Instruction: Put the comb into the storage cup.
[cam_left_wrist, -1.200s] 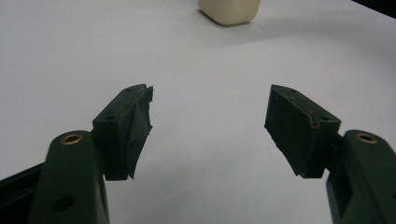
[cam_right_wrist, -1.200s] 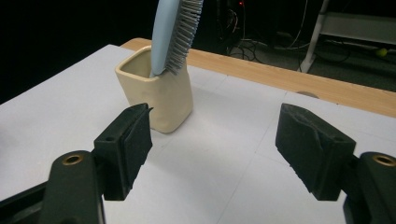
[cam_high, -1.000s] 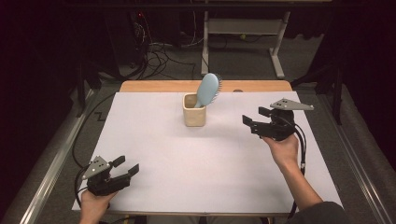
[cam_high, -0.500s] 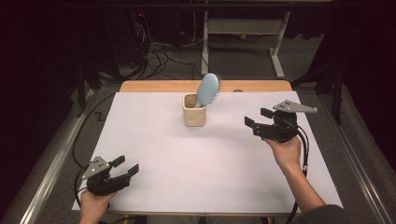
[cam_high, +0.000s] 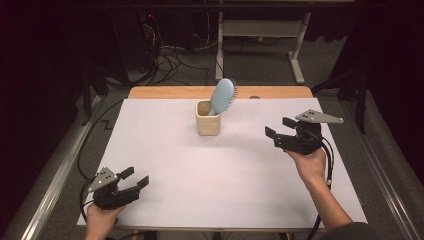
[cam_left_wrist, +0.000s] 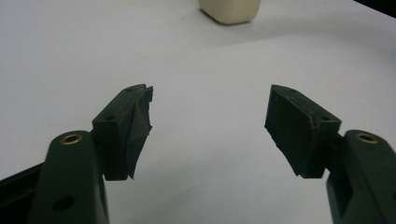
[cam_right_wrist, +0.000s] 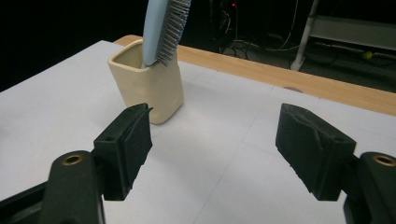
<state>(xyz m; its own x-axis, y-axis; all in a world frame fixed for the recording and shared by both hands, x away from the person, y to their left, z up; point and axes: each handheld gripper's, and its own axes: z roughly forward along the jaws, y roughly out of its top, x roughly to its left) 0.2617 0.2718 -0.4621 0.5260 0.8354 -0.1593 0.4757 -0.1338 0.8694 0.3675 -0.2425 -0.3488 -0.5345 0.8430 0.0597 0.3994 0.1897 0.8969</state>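
- A cream cup (cam_high: 208, 119) stands upright near the far edge of the white sheet (cam_high: 220, 170) that covers the table, roughly midway across it.
- A light blue hairbrush (cam_high: 223, 96) stands handle-down in the cup, its head leaning out over the rim toward the right; in the right gripper view its grey bristles face right.
- No brand, label or writing can be read on the cup, the hairbrush or the grippers.
- The right gripper (cam_high: 278, 128) is held above the sheet at the right, well apart from the cup and pointing toward it. Its jaws stand apart with nothing between them; in its own view the cup (cam_right_wrist: 148, 87) sits beyond the left jaw.
- The left gripper (cam_high: 134, 177) sits low at the near left corner of the sheet, well apart from the cup. Its jaws stand apart with only bare sheet between them.
- A strip of wooden tabletop (cam_high: 165, 92) shows beyond the sheet.
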